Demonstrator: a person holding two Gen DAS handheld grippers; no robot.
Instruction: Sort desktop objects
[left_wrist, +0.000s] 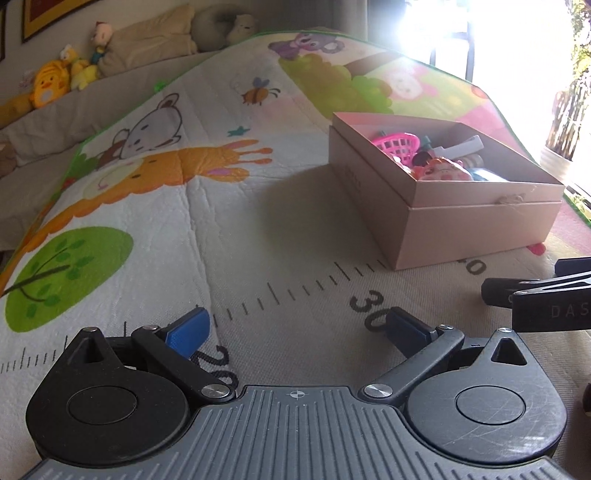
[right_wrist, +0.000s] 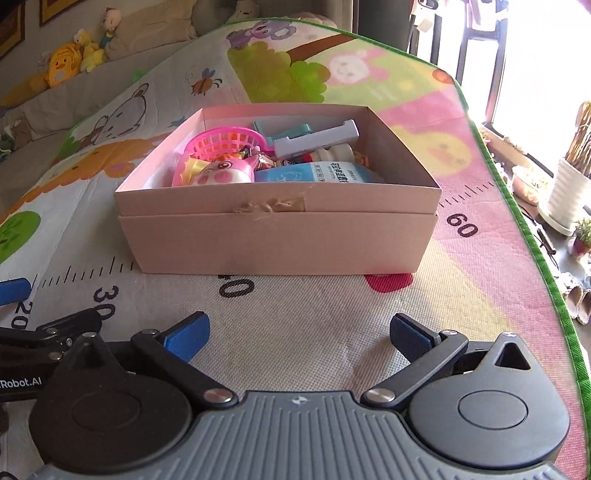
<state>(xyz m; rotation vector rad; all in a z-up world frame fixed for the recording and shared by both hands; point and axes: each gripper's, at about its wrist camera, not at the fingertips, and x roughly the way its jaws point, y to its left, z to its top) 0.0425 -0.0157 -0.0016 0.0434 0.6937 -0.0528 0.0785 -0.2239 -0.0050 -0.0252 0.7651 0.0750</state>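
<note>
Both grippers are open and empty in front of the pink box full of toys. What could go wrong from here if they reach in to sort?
1. The box is crammed: the pink basket, the pig toy and the blue packet overlap, so one grasp may drag neighbours along.
2. Its near wall stands high; the right gripper coming in low could shove the box across the play mat.
3. The left gripper sits close beside the right; they might collide.
</note>
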